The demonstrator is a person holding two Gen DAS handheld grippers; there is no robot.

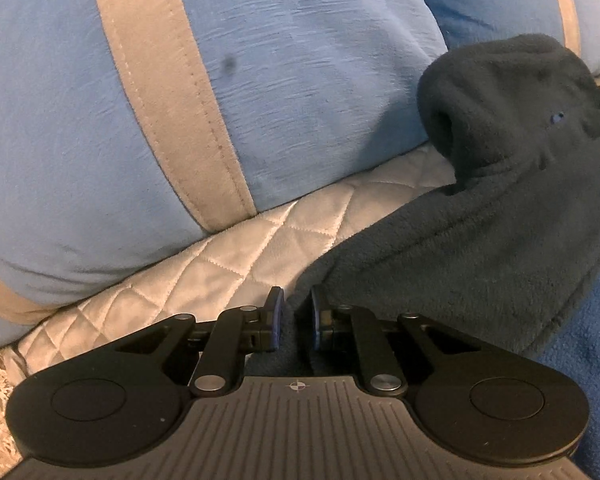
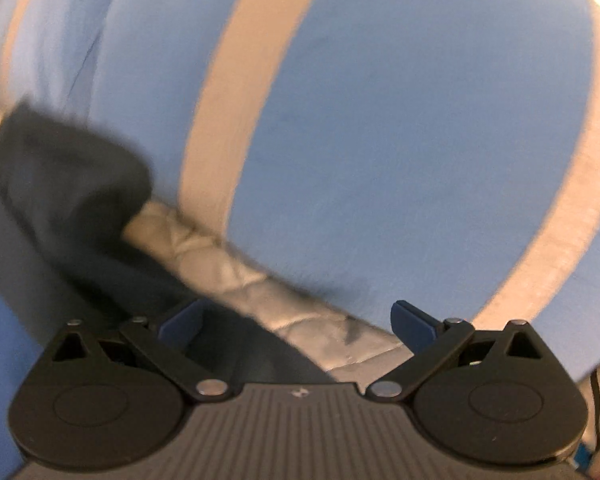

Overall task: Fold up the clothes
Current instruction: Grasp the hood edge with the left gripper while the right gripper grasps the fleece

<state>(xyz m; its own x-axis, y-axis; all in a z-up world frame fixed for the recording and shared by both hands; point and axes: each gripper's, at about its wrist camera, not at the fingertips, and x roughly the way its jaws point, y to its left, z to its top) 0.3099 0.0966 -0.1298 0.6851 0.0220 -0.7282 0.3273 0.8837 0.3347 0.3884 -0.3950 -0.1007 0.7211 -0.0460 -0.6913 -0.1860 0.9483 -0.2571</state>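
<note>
A dark grey fleece garment (image 1: pixel 480 208) lies on the bed, bunched at its far end against a pillow. My left gripper (image 1: pixel 297 316) is shut on the garment's near edge, with fleece pinched between the pads. In the right wrist view the same garment (image 2: pixel 68 184) lies to the left, blurred. My right gripper (image 2: pixel 296 320) is open and empty, its blue fingertips (image 2: pixel 414 322) wide apart above the garment's near edge and the quilt.
A large blue pillow with tan stripes (image 1: pixel 180 100) stands just behind the garment and fills the right wrist view (image 2: pixel 400 140) too. A white quilted cover (image 1: pixel 204 280) lies under it. Blue bedding (image 1: pixel 588 344) shows at the right.
</note>
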